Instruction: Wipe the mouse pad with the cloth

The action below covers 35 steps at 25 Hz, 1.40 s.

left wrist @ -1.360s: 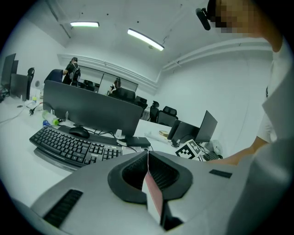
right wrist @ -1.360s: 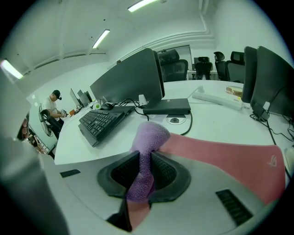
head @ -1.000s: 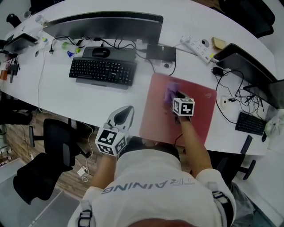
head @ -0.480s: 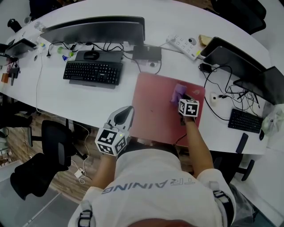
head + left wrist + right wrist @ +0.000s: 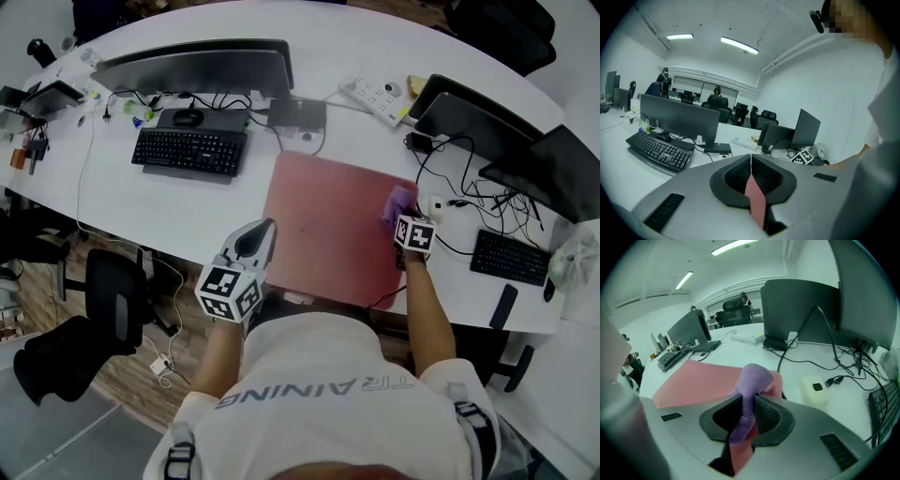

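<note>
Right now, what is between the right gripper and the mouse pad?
The purple cloth, clamped by the right gripper; the right gripper view shows it.

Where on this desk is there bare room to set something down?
Best: the bare desk between the keyboard and the near edge, left of the mouse pad. The pad's left half is bare too; the cloth, in the right tongs, sits at its right edge. Right of the pad is crowded: cables and a second keyboard.

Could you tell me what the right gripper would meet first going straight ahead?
The right gripper, past its gripped cloth, would probably meet the black cable beyond the mouse pad; depth unclear.
</note>
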Tool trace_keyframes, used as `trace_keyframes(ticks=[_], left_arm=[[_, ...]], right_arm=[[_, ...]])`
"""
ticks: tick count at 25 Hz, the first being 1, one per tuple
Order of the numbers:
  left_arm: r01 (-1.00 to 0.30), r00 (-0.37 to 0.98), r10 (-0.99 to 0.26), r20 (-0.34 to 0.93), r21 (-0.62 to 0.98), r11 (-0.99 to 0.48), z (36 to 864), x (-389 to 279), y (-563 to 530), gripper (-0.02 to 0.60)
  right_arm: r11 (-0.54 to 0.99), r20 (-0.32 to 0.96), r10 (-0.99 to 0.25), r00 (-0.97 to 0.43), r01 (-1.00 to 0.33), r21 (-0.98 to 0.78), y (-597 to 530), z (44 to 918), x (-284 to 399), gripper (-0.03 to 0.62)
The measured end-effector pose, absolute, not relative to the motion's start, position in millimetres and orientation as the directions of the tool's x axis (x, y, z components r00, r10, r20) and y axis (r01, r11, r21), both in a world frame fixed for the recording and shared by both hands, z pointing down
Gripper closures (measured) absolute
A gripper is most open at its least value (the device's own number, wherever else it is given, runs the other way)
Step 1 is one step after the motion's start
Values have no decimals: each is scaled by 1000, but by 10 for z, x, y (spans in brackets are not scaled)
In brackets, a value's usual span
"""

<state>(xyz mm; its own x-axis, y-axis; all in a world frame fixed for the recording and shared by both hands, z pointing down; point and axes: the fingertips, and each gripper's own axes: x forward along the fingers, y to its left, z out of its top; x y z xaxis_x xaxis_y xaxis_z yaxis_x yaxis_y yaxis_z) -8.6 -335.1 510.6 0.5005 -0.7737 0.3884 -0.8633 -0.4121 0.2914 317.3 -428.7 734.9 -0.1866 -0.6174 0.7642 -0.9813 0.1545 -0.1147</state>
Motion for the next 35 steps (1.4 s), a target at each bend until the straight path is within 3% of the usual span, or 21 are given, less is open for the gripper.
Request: trace_keyframes(ticks=[9, 16, 26, 35], left_arm=[[-854, 520, -759, 392, 277, -441, 5020, 135, -3244, 549], [-826, 563, -738, 371, 279, -490, 4964, 131, -3274, 549], [-810, 584, -733, 348, 313, -496, 4934, -567, -3248, 549], [-818, 568, -745, 351, 341, -463, 5036, -1405, -3270, 549]], right_arm=[[103, 753, -646, -128, -991, -80, -4068, 7289, 3661, 504], [80, 677, -718, -164, -985, -154, -3909, 6886, 3465, 503], [216, 538, -786, -306, -950, -224, -3834, 6001, 2082, 503], [389, 565, -692, -449, -892, -233, -3800, 6089, 493, 503]])
